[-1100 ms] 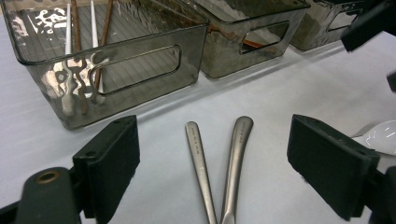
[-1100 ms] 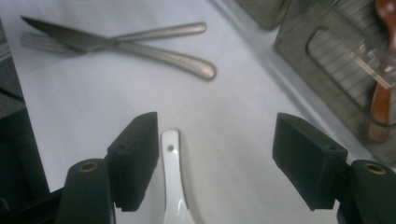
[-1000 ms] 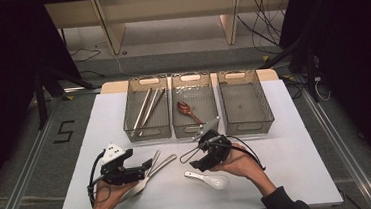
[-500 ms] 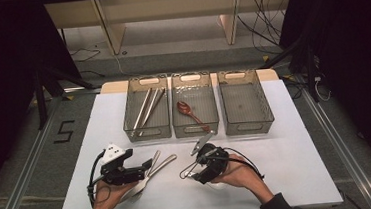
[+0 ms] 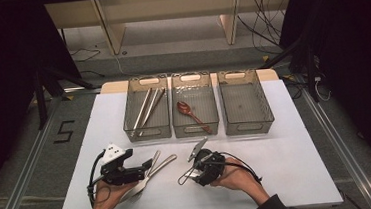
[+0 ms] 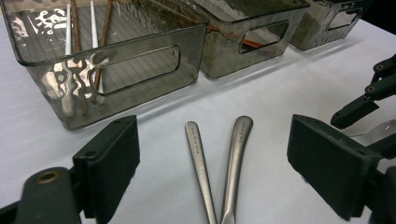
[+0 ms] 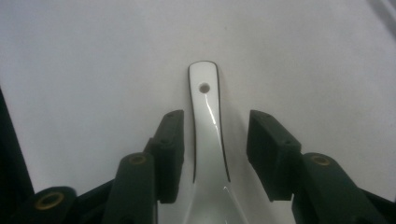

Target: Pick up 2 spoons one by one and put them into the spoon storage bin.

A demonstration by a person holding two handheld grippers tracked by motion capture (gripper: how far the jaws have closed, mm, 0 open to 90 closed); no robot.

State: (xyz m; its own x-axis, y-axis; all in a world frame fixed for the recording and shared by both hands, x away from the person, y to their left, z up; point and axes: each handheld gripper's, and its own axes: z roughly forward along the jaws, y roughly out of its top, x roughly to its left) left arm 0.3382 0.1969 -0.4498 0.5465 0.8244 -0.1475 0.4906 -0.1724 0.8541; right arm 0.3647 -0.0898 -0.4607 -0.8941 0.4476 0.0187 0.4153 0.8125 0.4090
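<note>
Jaws closing around a white spoon (image 7: 208,140) at the lower centre of the table (image 5: 298,166).
Right gripper (image 7: 215,154) straddles the handle, its pads just beside it but apart; left gripper (image 6: 212,163) stands wide open over two metal handles (image 6: 219,163), gripping nothing.

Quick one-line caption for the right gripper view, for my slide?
Right hand-held gripper closing around the handle of a white ceramic spoon on the white table, pads not yet touching.
</note>
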